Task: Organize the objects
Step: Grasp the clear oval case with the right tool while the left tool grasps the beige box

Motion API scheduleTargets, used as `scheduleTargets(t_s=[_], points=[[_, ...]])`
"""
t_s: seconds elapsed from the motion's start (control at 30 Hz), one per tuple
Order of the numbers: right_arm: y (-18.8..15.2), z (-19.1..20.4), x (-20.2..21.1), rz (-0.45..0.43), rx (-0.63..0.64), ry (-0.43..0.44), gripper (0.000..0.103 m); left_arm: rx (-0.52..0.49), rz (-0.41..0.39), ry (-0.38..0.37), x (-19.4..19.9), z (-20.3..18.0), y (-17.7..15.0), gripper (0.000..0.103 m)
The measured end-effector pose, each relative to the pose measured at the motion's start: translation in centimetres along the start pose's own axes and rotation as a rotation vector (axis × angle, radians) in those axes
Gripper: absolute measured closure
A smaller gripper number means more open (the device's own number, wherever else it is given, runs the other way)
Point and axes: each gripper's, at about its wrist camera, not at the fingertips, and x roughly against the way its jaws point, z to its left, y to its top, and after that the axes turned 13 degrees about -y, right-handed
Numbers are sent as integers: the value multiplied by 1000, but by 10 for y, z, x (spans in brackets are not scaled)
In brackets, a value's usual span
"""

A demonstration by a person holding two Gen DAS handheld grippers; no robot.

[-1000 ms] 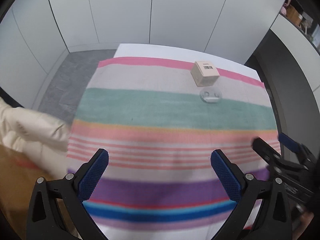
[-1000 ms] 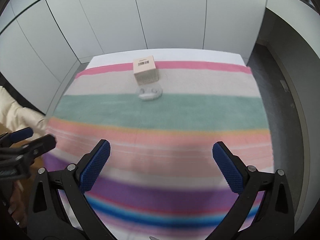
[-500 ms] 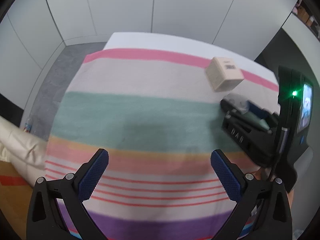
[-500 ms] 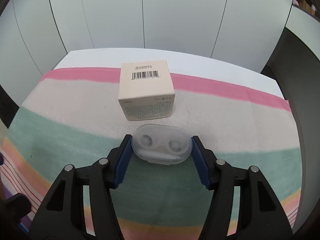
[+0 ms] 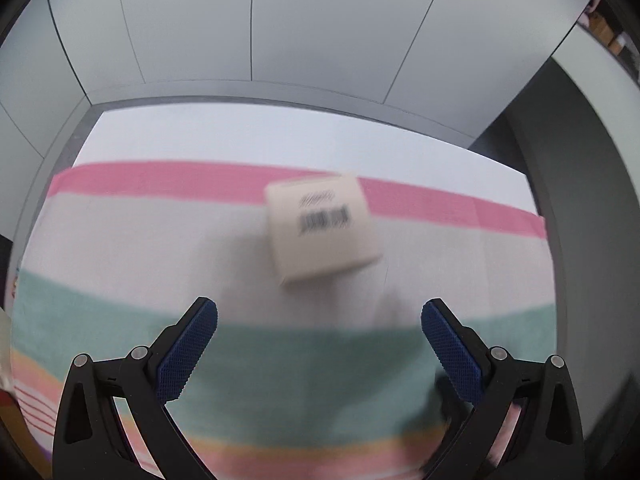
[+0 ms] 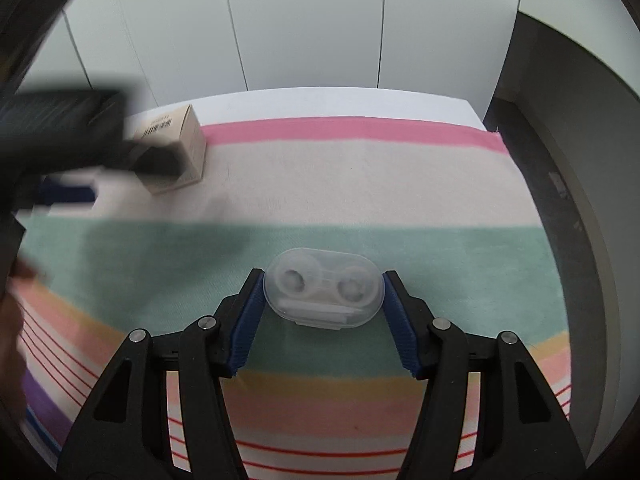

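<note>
Right wrist view: the right hand-held gripper (image 6: 323, 294) holds the clear plastic case (image 6: 322, 292) by its 2 short ends, both blue pads (image 6: 252, 320) pressed flat against it, above the green band of the striped cloth (image 6: 360, 184) that covers the surface (image 6: 328, 102). Whether the case rests on the cloth or hangs just above it cannot be told. The beige box (image 6: 182, 148) with its barcode stands well apart, up and to the left at the pink stripe, partly behind the blurred left hand-held gripper (image 6: 72, 194).

Left wrist view: the left hand-held gripper (image 5: 319, 314) is spread wide with nothing between its pads, and the beige box (image 5: 322, 228) lies just ahead of it, turned slightly askew; the picture is smeared by motion.

To do this step well, the left hand-held gripper would likely need squaring to the box's tilted sides and lowering so the pads meet 2 opposite flat faces before closing. The right grip should stay even, since a smooth rounded case may slip or pop open if squeezed off-centre.
</note>
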Motion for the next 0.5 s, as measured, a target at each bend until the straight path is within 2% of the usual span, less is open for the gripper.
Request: scheduleTargets(t_s=[0.1, 0.2, 0.23, 0.27, 0.3, 0.5], points=[[-11, 2, -5, -15, 12, -21, 42, -7, 39, 65, -25, -8, 14, 0], [-20, 2, -12, -13, 3, -16, 42, 8, 49, 123, -49, -5, 23, 6], [-21, 0, -13, -11, 0, -10, 42, -15, 18, 155, -49, -7, 24, 18], [-24, -2, -15, -8, -4, -2, 42, -35, -20, 149, -47, -9, 24, 30], [-25, -5, -17, -4, -7, 7, 42, -53, -46, 148, -44, -10, 22, 50], [-44, -11, -26, 23, -21, 8, 42, -132, -59, 199, -36, -10, 2, 51]])
